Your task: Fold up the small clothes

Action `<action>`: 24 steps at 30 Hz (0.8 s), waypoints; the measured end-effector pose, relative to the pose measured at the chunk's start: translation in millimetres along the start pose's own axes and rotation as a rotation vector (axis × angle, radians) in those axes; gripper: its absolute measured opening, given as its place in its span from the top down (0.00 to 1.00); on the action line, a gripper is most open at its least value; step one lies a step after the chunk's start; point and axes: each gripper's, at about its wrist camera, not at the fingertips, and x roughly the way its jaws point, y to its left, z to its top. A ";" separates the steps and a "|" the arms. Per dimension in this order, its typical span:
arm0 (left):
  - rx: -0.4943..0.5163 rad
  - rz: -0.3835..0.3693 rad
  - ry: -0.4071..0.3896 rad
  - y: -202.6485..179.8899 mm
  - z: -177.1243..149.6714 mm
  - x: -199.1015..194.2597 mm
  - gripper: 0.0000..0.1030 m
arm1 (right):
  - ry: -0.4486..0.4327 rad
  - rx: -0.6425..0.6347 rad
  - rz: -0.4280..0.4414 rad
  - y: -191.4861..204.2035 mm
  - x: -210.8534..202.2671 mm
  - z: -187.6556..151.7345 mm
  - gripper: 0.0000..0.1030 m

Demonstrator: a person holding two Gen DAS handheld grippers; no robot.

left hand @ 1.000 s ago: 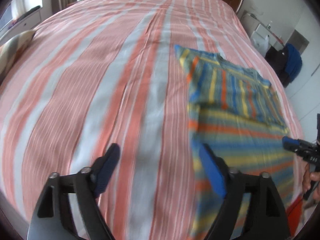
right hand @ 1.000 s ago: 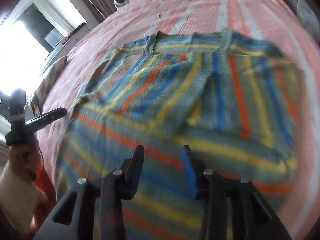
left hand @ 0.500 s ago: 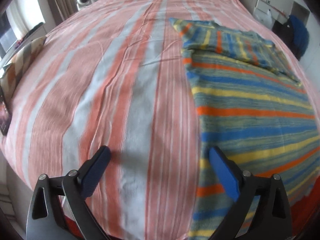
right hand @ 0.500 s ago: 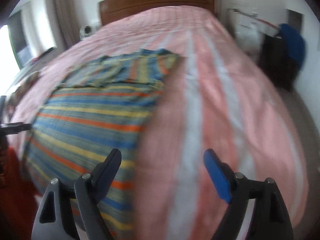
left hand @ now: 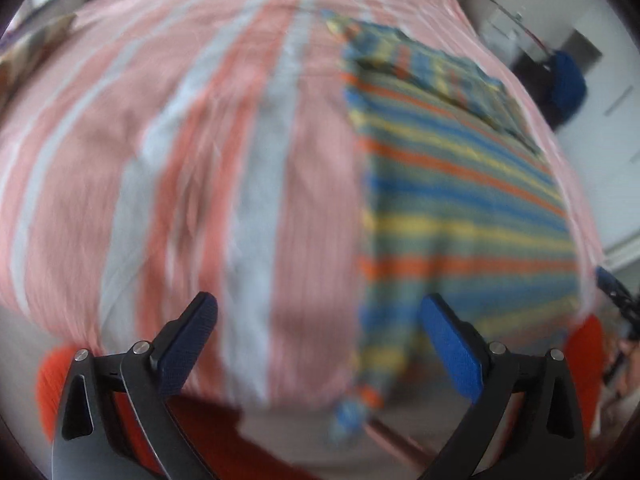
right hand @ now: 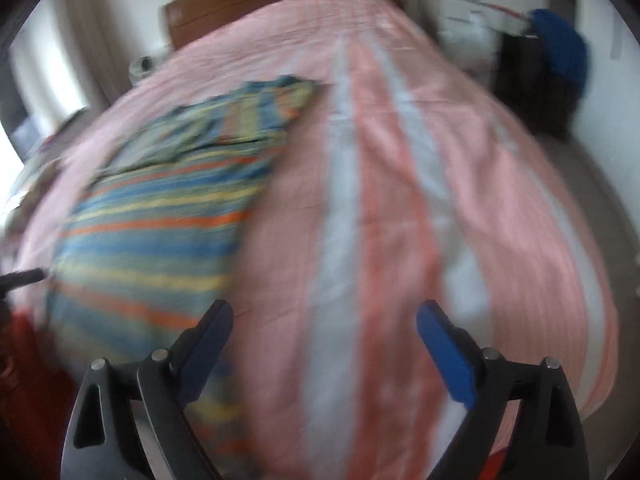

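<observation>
On the pink-and-white striped bed [left hand: 168, 152] a striped knit sweater [left hand: 460, 208] lies flat, its sleeves folded across the upper part and its lower hem hanging over the near bed edge. From the right wrist view the sweater [right hand: 160, 216] sits to the left, apart from the right gripper [right hand: 324, 340], whose blue-padded fingers are spread wide and hold nothing. Left gripper [left hand: 320, 332] is likewise spread apart and empty, its right finger [left hand: 448, 344] hovering over the sweater's near corner. Both views are blurred.
</observation>
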 end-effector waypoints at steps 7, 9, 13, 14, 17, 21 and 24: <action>0.002 0.028 0.287 -24.1 -45.9 58.6 0.32 | 0.241 -0.028 0.151 27.6 18.6 -52.4 0.11; -0.028 -0.005 0.352 -24.0 -53.8 72.5 0.56 | 0.283 0.004 0.166 28.1 26.3 -64.5 0.17; -0.038 -0.042 0.346 -25.6 -53.3 71.3 0.95 | 0.323 0.040 0.192 32.9 37.2 -70.1 0.49; -0.037 -0.051 0.336 -25.3 -52.7 67.2 0.95 | 0.341 0.045 0.194 32.9 42.5 -70.1 0.74; -0.023 -0.109 0.280 -26.1 -46.9 40.9 0.96 | 0.349 0.062 0.213 29.9 41.2 -65.3 0.95; -0.035 -0.258 0.143 -30.1 -11.2 -8.7 0.96 | 0.204 0.170 0.329 14.8 6.8 -32.8 0.95; -0.020 -0.317 0.023 -39.1 40.9 -26.0 0.96 | 0.094 0.163 0.356 10.9 -3.6 4.8 0.95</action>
